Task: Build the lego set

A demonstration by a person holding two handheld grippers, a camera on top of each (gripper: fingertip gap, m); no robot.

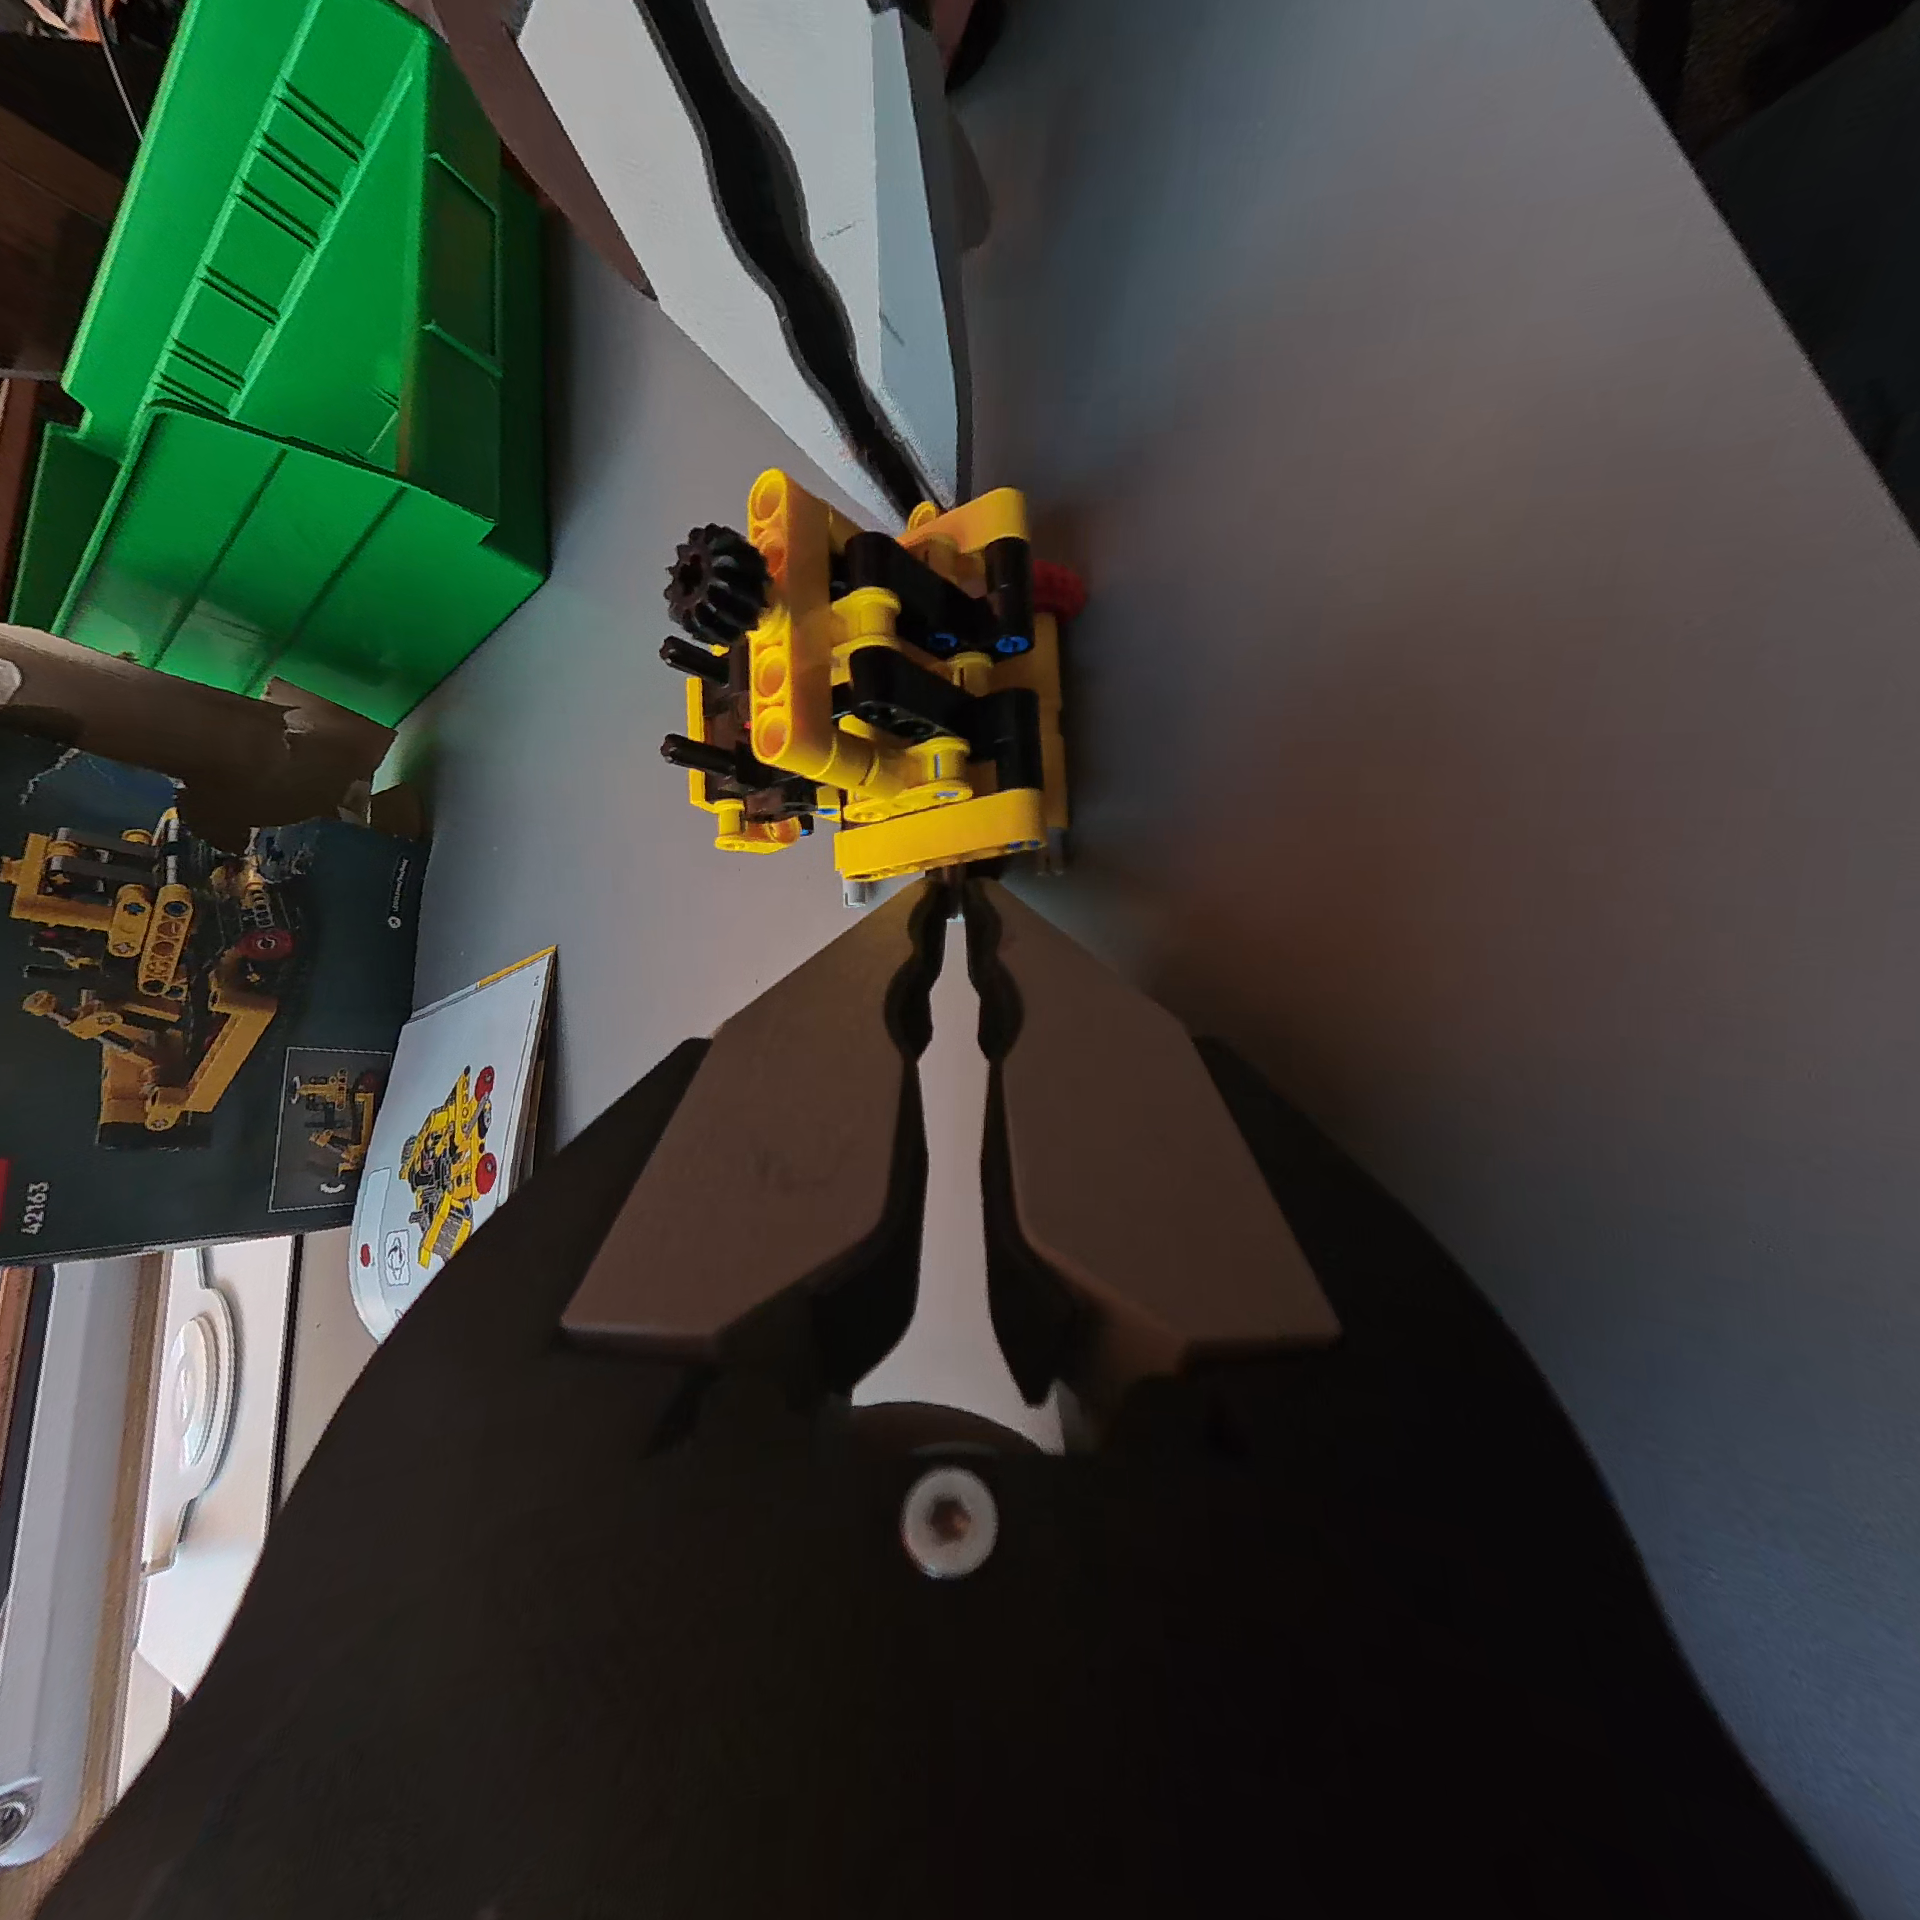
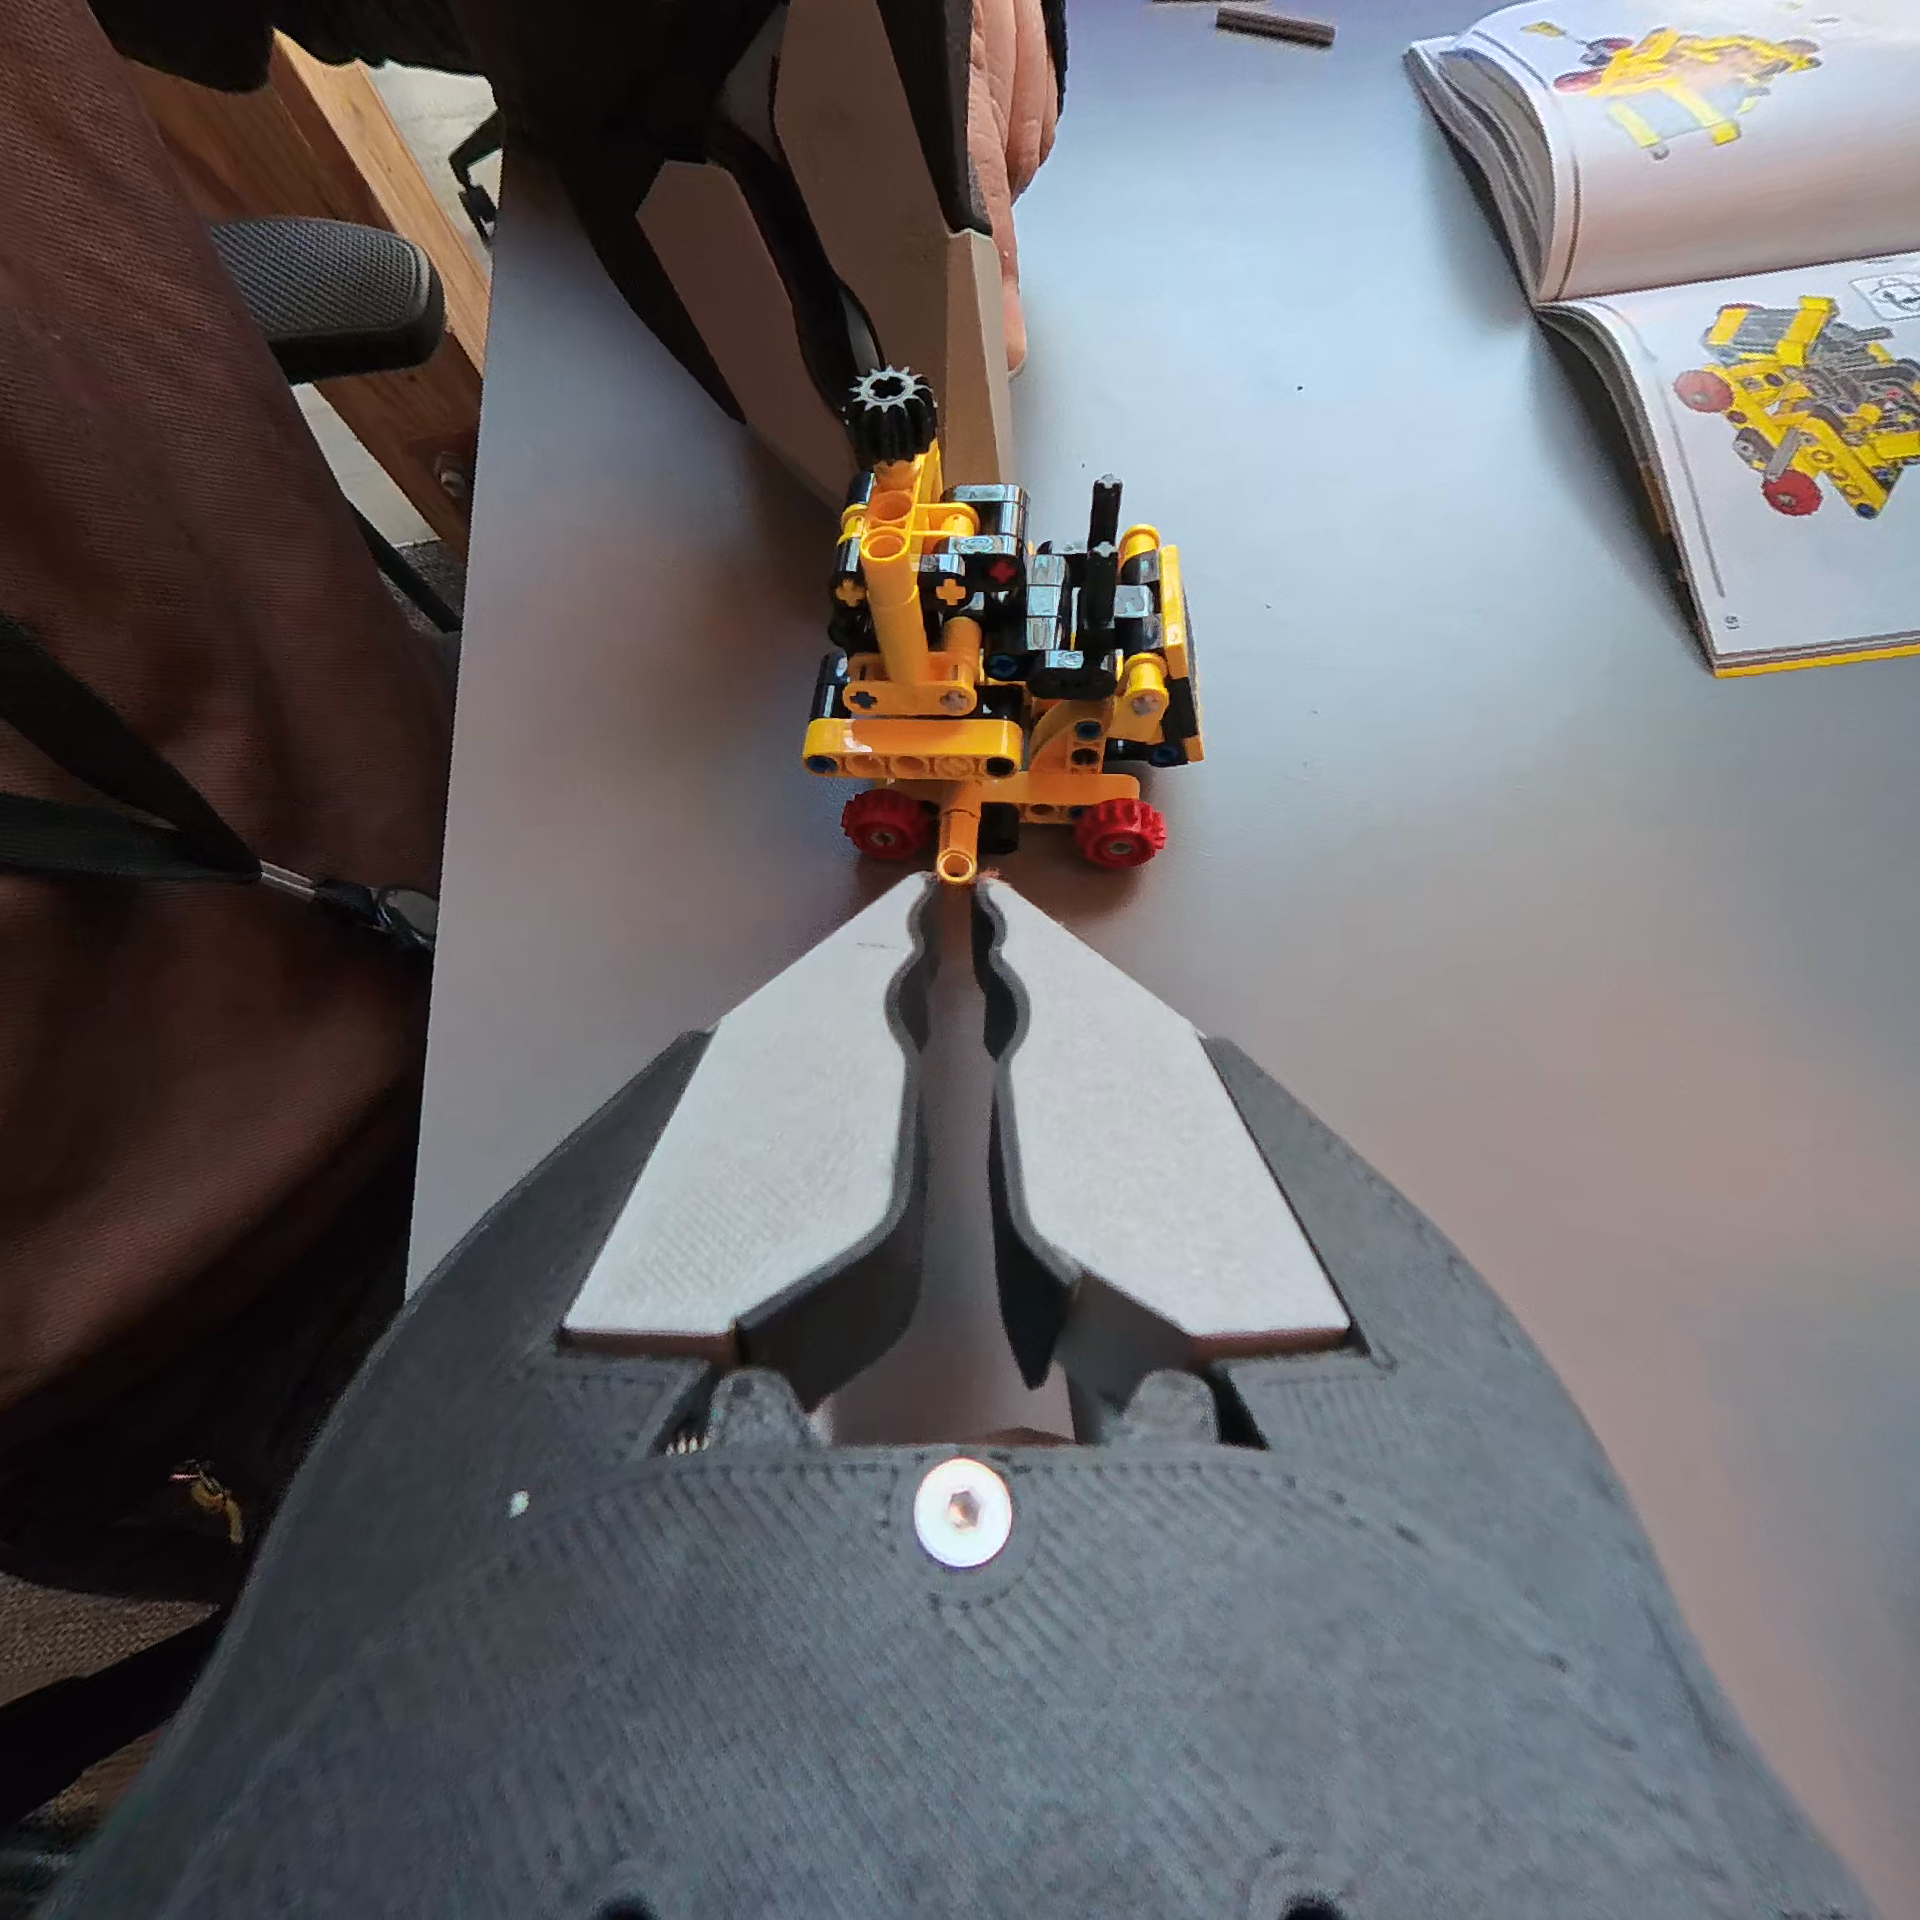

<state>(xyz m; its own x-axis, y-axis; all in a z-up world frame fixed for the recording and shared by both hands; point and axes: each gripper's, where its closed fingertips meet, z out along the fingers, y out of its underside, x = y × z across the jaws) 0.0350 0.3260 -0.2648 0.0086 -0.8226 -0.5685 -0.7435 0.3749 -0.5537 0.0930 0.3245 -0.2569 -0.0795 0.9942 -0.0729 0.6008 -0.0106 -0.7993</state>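
**Both grippers pinch the half-built model from opposite ends**

The yellow and black model [image 2: 1003,665] stands on the grey table [image 2: 1455,1039], between the two tools. The right gripper [image 2: 954,881] has its fingers nearly together on a small yellow peg [image 2: 956,847] that sticks out low between the red wheels [image 2: 1120,831]. The left gripper [image 1: 951,891] looks closed on a thin part at the model's other end, though the contact itself is too small to confirm. A black gear [image 2: 891,416] tops the model. The open booklet [image 2: 1714,416] lies off to the side.

To seat the peg well, I would push straight along its axis while the left tool braces the frame, without twisting, so nothing pops loose
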